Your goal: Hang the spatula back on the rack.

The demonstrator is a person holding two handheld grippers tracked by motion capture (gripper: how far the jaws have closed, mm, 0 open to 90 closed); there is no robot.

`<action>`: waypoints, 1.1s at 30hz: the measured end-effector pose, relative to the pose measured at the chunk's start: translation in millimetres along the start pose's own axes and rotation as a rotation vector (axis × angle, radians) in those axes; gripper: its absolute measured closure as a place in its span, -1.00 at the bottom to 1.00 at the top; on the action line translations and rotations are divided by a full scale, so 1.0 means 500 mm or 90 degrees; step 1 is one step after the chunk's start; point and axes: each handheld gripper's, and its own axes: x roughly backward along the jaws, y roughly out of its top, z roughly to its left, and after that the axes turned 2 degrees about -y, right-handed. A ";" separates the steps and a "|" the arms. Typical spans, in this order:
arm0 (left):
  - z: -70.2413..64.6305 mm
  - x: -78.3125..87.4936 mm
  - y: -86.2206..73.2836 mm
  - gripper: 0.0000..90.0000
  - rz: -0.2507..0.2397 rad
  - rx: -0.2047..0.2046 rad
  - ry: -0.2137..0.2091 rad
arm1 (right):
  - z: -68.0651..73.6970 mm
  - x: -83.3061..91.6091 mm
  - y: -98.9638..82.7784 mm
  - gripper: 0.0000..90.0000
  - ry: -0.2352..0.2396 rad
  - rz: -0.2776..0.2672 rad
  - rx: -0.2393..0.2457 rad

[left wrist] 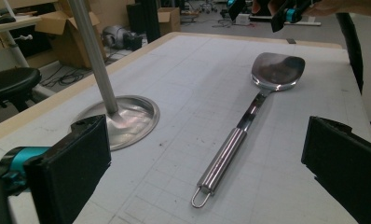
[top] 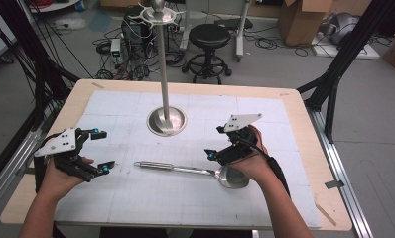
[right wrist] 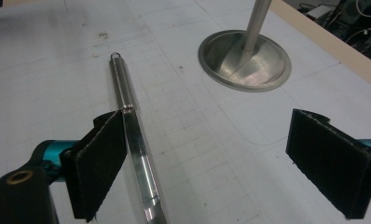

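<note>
Both grippers, left gripper and right gripper, jaws wide, empty; steel ladle ungrasped on tabletop; pickup pending.

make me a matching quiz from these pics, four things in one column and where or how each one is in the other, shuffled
Things:
1. spatula
2. stand base
3. left gripper
4. stool

Places or states:
A. on the floor beyond the table's far edge
B. open, off the loop end of the handle
C. lying flat, blade toward the right gripper
D. round metal dish with a pole rising from it

Pairs: 1-C, 2-D, 3-B, 4-A
</note>
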 end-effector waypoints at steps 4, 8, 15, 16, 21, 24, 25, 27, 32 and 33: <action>-0.002 0.010 0.006 -0.96 -0.012 -0.004 0.000 | 0.006 -0.023 0.016 -0.75 0.012 0.022 0.007; -0.004 0.014 0.006 -0.96 -0.012 -0.004 0.002 | 0.013 -0.052 0.028 -0.75 0.026 0.038 0.020; -0.006 0.013 0.007 -0.96 -0.007 -0.010 0.007 | 0.022 -0.101 0.040 -0.75 0.045 0.077 0.041; -0.006 0.013 0.008 -0.96 -0.006 -0.012 0.007 | 0.026 -0.107 0.044 -0.75 0.049 0.082 0.040; -0.006 0.015 0.008 -0.96 -0.007 -0.012 0.011 | 0.035 -0.140 0.052 -0.75 0.072 0.123 0.053; -0.006 0.014 0.008 -0.96 -0.006 -0.014 0.010 | 0.038 -0.160 0.050 -0.75 0.082 0.153 0.056; -0.007 0.014 0.008 -0.96 -0.005 -0.014 0.011 | 0.038 -0.167 0.049 -0.75 0.085 0.163 0.061; -0.007 0.013 0.008 -0.96 -0.004 -0.016 0.011 | 0.042 -0.179 0.048 -0.75 0.090 0.176 0.065; -0.007 0.014 0.008 -0.96 -0.002 -0.018 0.013 | 0.053 -0.205 0.052 -0.75 0.106 0.202 0.083; -0.008 0.013 0.008 -0.96 0.000 -0.021 0.013 | 0.055 -0.210 0.052 -0.75 0.108 0.209 0.086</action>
